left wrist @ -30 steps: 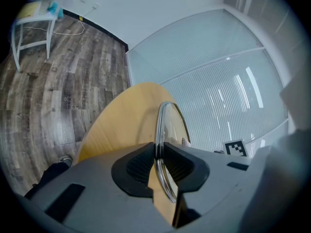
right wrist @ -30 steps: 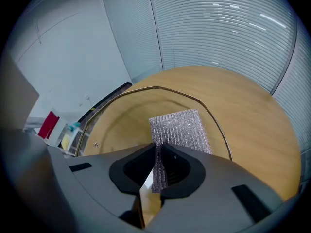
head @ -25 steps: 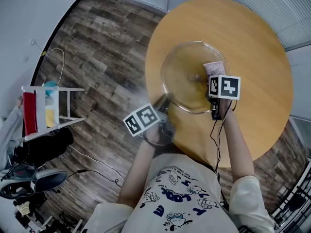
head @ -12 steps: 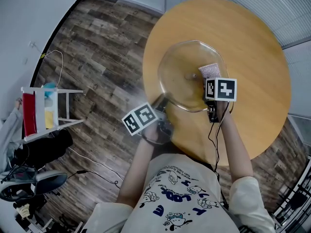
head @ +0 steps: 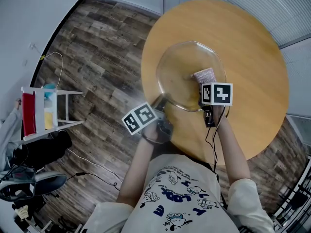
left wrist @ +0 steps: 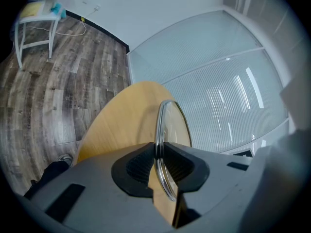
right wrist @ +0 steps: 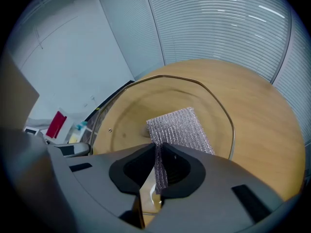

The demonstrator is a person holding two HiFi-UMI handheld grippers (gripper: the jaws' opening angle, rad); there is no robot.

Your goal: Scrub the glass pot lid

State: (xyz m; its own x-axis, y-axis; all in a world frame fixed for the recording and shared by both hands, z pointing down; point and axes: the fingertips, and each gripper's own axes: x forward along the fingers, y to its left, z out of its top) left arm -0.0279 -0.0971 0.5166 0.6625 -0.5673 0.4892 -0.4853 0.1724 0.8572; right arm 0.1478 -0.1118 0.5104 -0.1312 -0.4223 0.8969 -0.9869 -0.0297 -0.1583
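The glass pot lid [head: 182, 64] with a metal rim lies over the round wooden table [head: 252, 47]. My left gripper [head: 163, 101] is shut on the lid's near-left rim [left wrist: 159, 130], which stands edge-on between its pads. My right gripper [head: 204, 84] is over the lid's middle, shut on a silvery grey scrubbing pad [head: 204, 74]. The pad [right wrist: 180, 130] lies flat on the glass beyond the jaws, inside the lid's rim [right wrist: 221, 108].
The table's left edge [head: 146, 76] drops to dark wood-plank floor. A small white rack [head: 46, 108] with red and yellow items stands at the far left, with cables and dark gear on the floor [head: 34, 178] below it. Window blinds [right wrist: 218, 28] run behind the table.
My right gripper and the scrubbing pad have slid left across the lid toward its middle. The left gripper has kept its hold on the rim.
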